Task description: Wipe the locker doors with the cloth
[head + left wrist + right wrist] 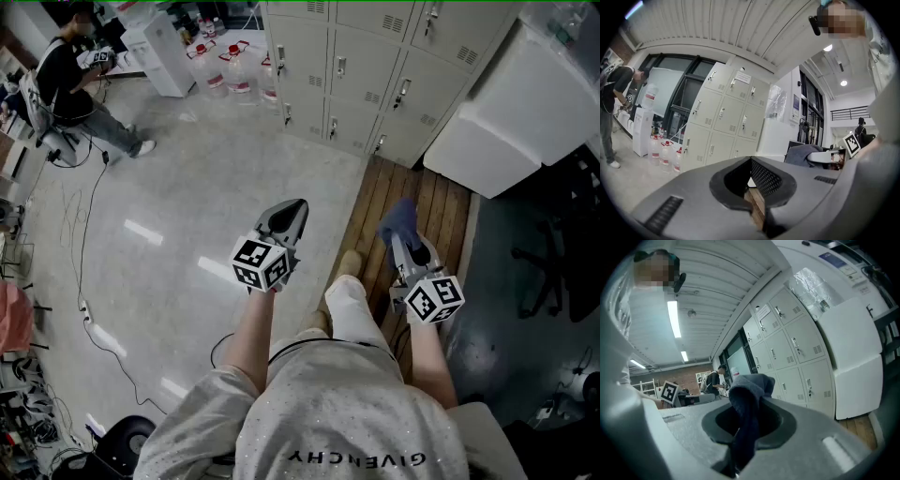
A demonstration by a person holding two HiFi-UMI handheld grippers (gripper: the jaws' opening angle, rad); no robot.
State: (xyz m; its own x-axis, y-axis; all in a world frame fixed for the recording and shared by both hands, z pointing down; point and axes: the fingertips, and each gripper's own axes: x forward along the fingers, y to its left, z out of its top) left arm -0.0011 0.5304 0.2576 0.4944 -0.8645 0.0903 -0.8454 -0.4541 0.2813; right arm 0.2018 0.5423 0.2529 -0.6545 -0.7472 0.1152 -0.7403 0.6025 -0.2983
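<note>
Standing on a strip of wooden decking (424,202) in front of the lockers (375,66), a person holds two tools out, one in each hand. The right hand-held gripper (403,242) is pinching one dark blue cloth (397,217). The cloth is bunched between the jaws, with a fold sticking up past the tips and a tail hanging down inside. It is well short of the locker doors and touches none of them. The left hand-held gripper (297,207) has its jaws pressed together with nothing between them, and it points towards the lockers over the pale polished floor (178,187).

The lockers are beige metal, stacked in three rows, and each door has a small handle and a vent slot. The left gripper view shows three columns of them, nine doors in all, every one closed. To the left of the lockers, at least three clear jugs (234,66) with red caps stand on the floor, and a white cabinet (164,52) stands just beyond them. Against the right end of the lockers sits one big white box (525,103). Farther left of the lockers, a second person (70,84) in a dark top is busy with something in their hands.
</note>
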